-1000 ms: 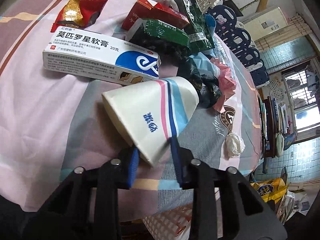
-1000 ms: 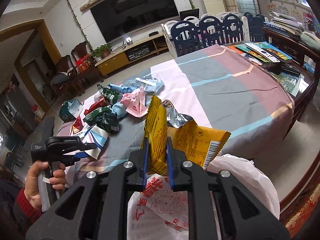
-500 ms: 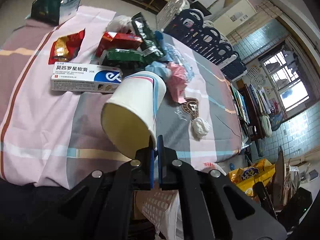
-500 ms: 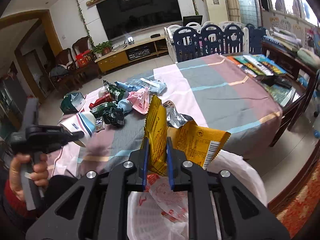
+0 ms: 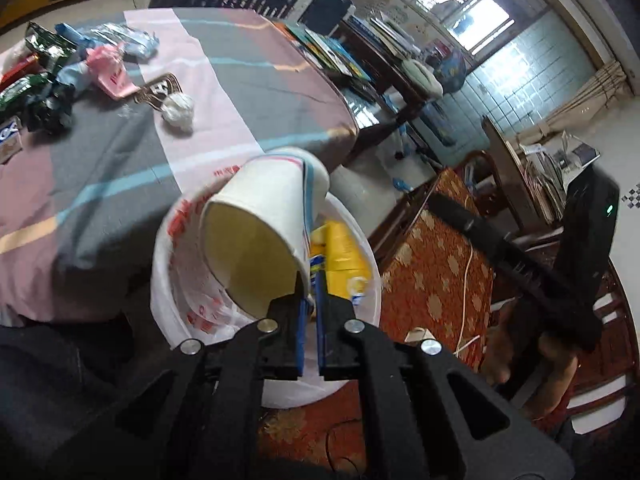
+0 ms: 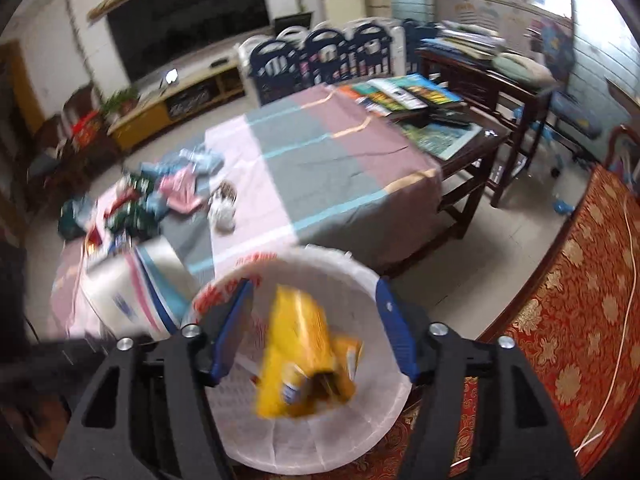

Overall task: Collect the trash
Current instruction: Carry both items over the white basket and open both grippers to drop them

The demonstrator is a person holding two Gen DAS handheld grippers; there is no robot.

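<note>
Motion blur smears the yellow wrapper [image 6: 304, 352] and paper cup [image 6: 132, 288].

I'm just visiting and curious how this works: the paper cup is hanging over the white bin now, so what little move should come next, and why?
Probably open the left gripper and let go. It is shut on the rim of the paper cup, which hangs over the mouth of the bag-lined bin. The right gripper stands open, its yellow wrapper loose in the bin, so nothing seems to block the drop.
</note>
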